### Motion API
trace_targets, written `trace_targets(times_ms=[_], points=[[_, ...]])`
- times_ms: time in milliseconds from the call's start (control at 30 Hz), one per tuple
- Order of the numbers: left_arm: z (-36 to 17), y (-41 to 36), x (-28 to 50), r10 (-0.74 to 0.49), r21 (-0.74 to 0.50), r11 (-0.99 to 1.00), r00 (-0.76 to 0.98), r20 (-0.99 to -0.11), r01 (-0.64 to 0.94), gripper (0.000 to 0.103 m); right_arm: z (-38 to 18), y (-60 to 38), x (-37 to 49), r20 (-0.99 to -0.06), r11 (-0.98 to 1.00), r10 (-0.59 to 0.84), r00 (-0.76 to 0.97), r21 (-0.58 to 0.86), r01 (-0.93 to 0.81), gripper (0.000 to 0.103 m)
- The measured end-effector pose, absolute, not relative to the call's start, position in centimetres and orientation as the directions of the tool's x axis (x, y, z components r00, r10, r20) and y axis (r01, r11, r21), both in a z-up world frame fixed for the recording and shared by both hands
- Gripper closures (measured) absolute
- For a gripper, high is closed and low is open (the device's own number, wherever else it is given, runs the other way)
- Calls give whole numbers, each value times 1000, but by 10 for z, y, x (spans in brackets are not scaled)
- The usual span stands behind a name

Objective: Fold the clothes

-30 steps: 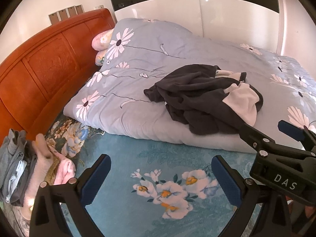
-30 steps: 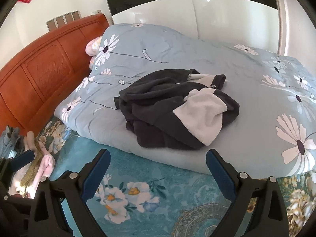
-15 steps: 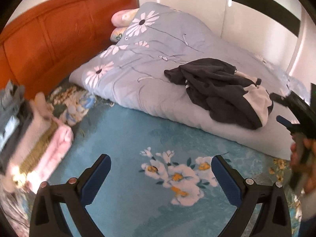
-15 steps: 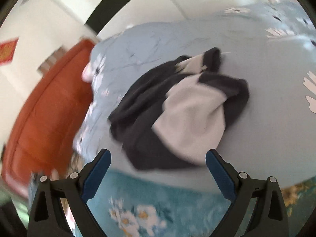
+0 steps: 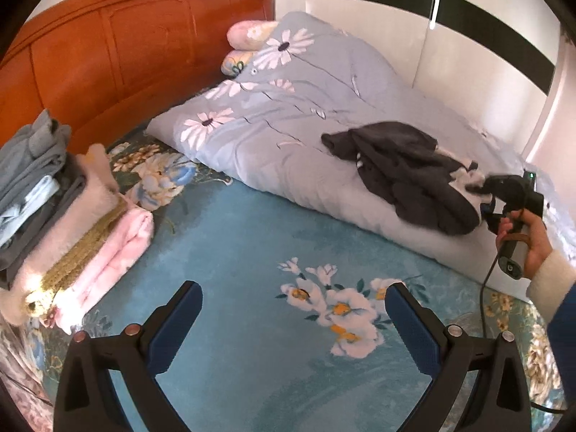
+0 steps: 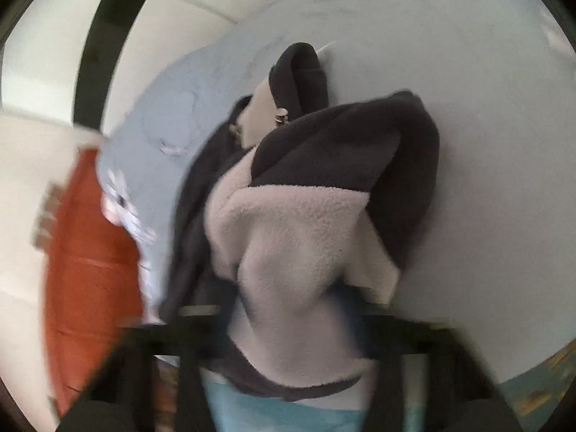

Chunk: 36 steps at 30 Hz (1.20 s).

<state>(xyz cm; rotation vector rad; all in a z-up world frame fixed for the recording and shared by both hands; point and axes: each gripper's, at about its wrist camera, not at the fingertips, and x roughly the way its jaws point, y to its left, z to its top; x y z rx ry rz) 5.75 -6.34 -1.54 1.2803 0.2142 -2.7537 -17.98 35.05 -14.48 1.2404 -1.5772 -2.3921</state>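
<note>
A crumpled dark grey and white fleece jacket [image 5: 403, 165] lies on the pale blue floral quilt [image 5: 288, 108]. My left gripper [image 5: 293, 318] is open and empty, low over the teal flowered bedsheet [image 5: 252, 252], well short of the jacket. My right gripper [image 5: 486, 198] is at the jacket's right end in the left wrist view. In the right wrist view the jacket [image 6: 288, 237] fills the frame and lies between the blurred fingers; their tips are hidden by cloth and blur.
A stack of folded clothes [image 5: 54, 216], grey, blue, cream and pink, sits at the left on the bedsheet. An orange wooden headboard [image 5: 108, 54] stands behind it. Two pillows [image 5: 248, 43] lie by the headboard. A white wardrobe [image 5: 468, 54] is beyond the bed.
My right gripper has pushed forward into the jacket, which now fills its view. My left gripper has drawn back and turned left, so the folded stack shows more.
</note>
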Motion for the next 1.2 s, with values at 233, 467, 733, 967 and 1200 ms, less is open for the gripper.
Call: trace_targets(times_ms=[233,467,733,967,1200], points=[[-19,-77,85,52,-195,-969,-641,-766,154,0,-95,325,-149,-428,-436,-496,-756,875,-210,91],[-13,-91,113,79,-248,-954,-659,-748,168,0,-39,309,-107,-286,-440,-576,-765,898,-5,94],[-5,-119,147,100,-305,-935,-688,-718,182,0,-18,270,-9,-265,-493,-613,-744,865,99,94],[-11,-142,166,164,-401,-896,-697,-698,190,0,-6,238,75,-315,-588,-637,-704,788,180,94],[-21,-148,187,199,-439,-878,-692,-694,188,0,-1,181,134,-406,-620,-746,-528,712,330,99]])
